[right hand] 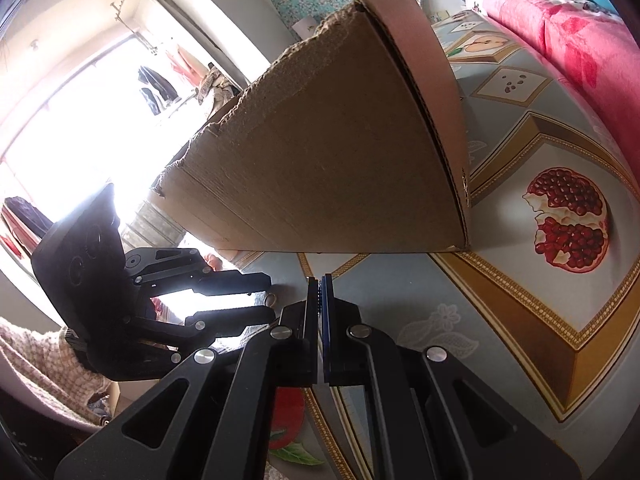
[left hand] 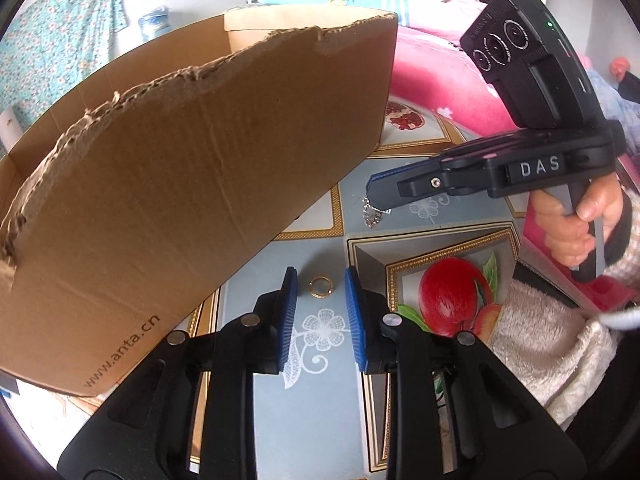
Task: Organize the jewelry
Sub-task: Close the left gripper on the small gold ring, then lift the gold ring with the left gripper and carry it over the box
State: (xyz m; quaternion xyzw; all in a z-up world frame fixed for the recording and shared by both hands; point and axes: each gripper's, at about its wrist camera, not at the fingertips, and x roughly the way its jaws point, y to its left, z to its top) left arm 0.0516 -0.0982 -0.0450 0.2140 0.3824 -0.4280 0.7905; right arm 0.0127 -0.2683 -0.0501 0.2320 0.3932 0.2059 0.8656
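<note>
- The left gripper (left hand: 321, 280) hangs over a gold ring (left hand: 320, 286) that lies flat on the fruit-patterned table (left hand: 312, 400). Its jaws stand apart with the ring between the two blue pads (left hand: 289, 312), and the pads are not pressing on it.
- The right gripper (left hand: 378, 196) has its jaws together on a thin silver chain (left hand: 372, 213). A short loop of the chain dangles from the tips, just above the table. In the right wrist view, chain links show as a dark beaded line between the closed pads (right hand: 327, 320).
- A torn-edged cardboard box (left hand: 192, 168) stands on the table beside both grippers, open at the top. It looks like the place where the jewelry is to go, though its inside floor is hidden, so I cannot tell what already lies in it.
- Judged from this, the task is partway: the chain is picked up but not yet dropped in the box, and the ring is still to be gripped and carried over.
- No other loose jewelry shows on the table.
</note>
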